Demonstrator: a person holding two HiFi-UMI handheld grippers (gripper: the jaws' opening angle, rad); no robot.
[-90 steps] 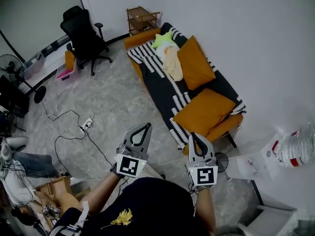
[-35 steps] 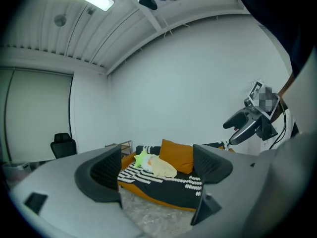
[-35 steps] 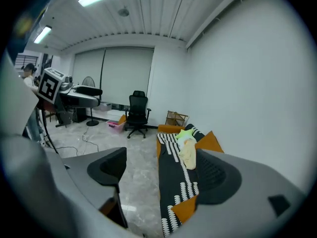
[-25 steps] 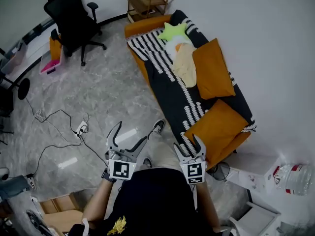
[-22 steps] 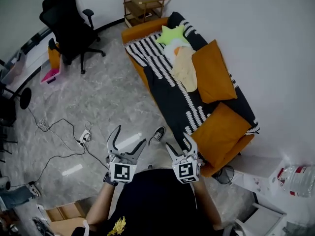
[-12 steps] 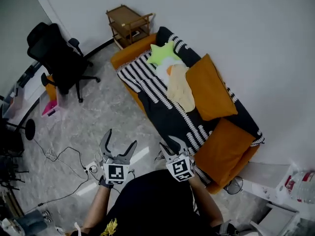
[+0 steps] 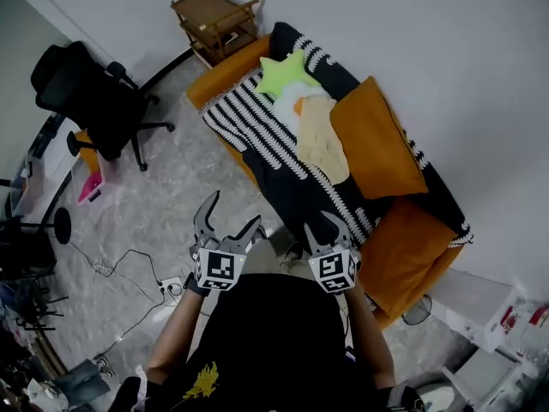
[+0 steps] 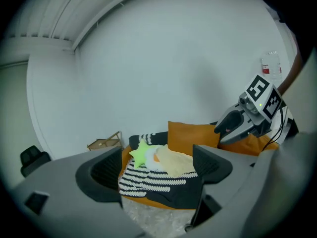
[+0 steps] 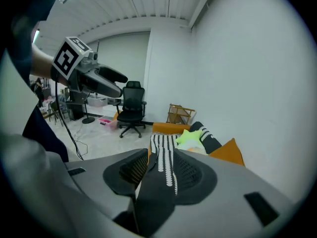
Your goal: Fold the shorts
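Presently the left tool point(image 7: 234, 213) stands wide and empty; the right tool point(image 7: 323, 227) has just been closing to a narrow gap, with nothing between. The shorts point(image 7: 322, 140) (probably the pale cloth) lie well ahead on the sofa point(image 7: 225, 69). A narrow right tool may miss the hem or catch the striped cover point(image 7: 257, 140).

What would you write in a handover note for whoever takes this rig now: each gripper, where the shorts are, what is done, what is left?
Left gripper: open, empty, over the floor.
Right gripper: jaws just been closing to a narrow gap, nothing held, by the sofa's front edge.
Shorts: pale yellow, lying loose on the sofa beside an orange cushion, untouched.
Done: nothing folded.
Left: reach the shorts, spread and fold them.
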